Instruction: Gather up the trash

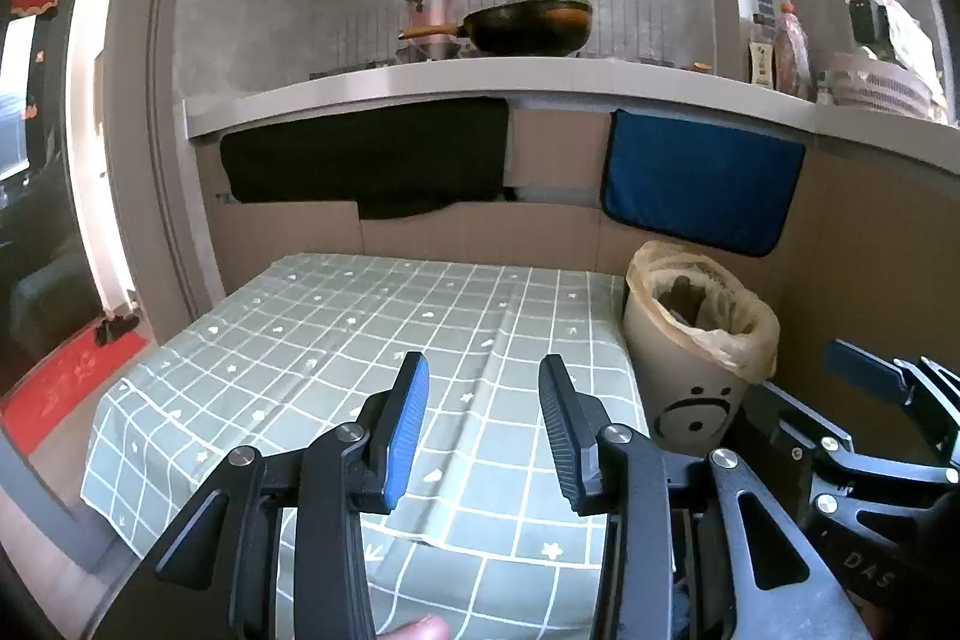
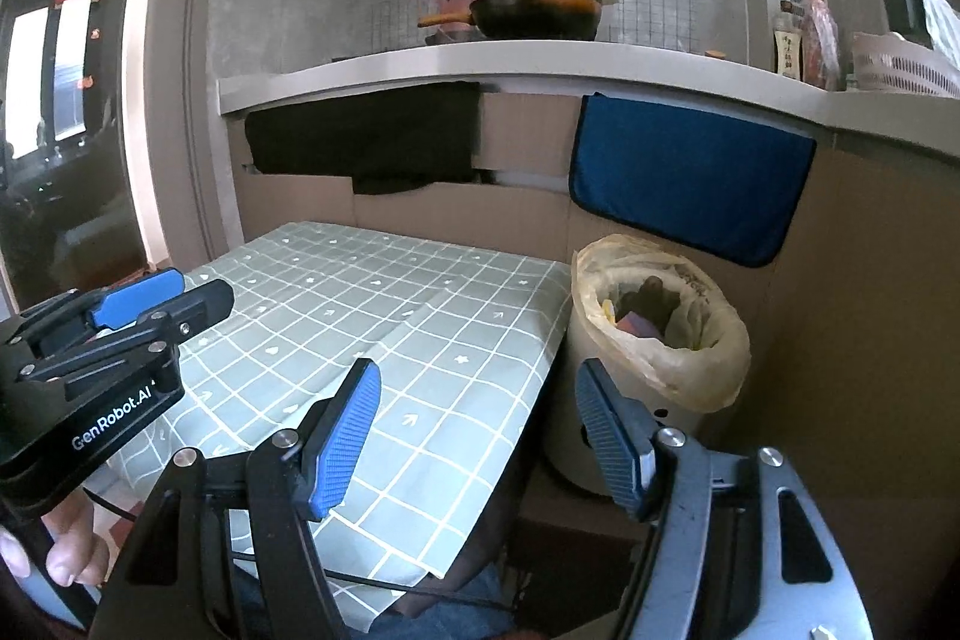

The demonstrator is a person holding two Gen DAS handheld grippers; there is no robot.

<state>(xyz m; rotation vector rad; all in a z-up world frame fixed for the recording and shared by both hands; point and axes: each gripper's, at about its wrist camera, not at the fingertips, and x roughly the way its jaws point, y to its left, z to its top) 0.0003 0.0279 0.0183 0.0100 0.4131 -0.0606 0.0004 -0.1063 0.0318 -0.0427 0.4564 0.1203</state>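
Left hand-held gripper (image 1: 483,370): jaws partly apart, nothing between the pads, hovering over the checked-cloth surface (image 1: 336,328). Right hand-held gripper (image 2: 477,385): jaws wide, nothing between them, over the surface edge nearest the bin. Trash bin (image 2: 654,334), bag-lined, stands on the floor just beside the surface; trash sits inside it. Frowning face printed on the bin's side.
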